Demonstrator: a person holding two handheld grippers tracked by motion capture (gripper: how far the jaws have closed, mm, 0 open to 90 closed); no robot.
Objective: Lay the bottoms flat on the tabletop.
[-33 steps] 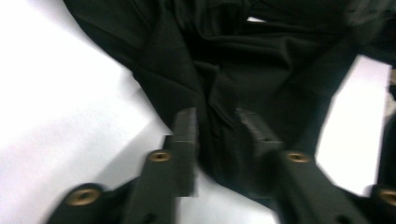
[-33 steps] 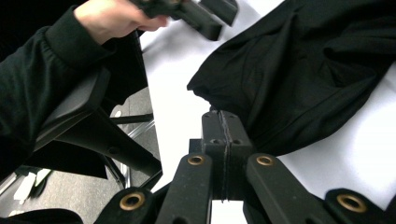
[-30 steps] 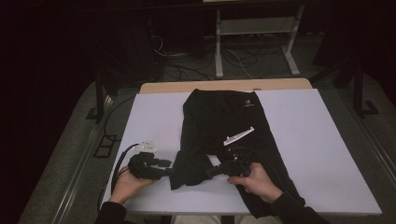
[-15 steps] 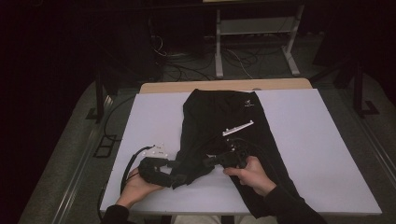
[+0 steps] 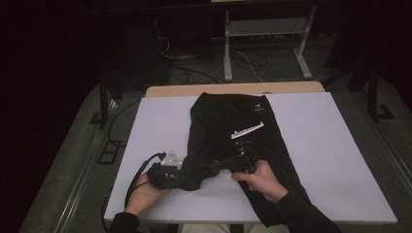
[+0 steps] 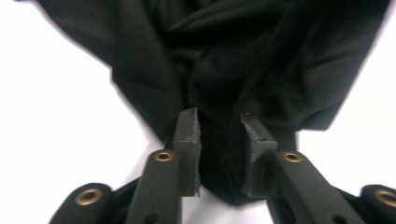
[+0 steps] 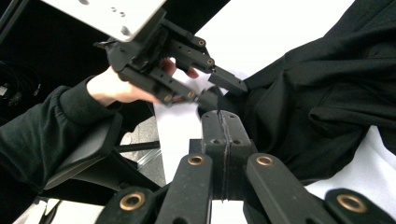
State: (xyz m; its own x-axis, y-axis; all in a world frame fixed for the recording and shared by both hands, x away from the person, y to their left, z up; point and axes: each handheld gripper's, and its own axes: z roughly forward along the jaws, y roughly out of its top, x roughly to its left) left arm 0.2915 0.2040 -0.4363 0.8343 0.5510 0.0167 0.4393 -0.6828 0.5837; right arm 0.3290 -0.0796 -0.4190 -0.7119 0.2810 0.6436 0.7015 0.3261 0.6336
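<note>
- No text, brand or number can be read in these pictures.
- The black garment [image 5: 228, 131] carries a small white mark [image 5: 258, 108] near its far end, at about 1 o'clock from the middle of the cloth; it is too small to read.
- A white strip [image 5: 248, 130] lies on the same cloth; no letters can be made out on it.

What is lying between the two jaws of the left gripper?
A bunched fold of the black garment lies between the left gripper's jaws, which have just been closing on it; the left gripper view shows this.
</note>
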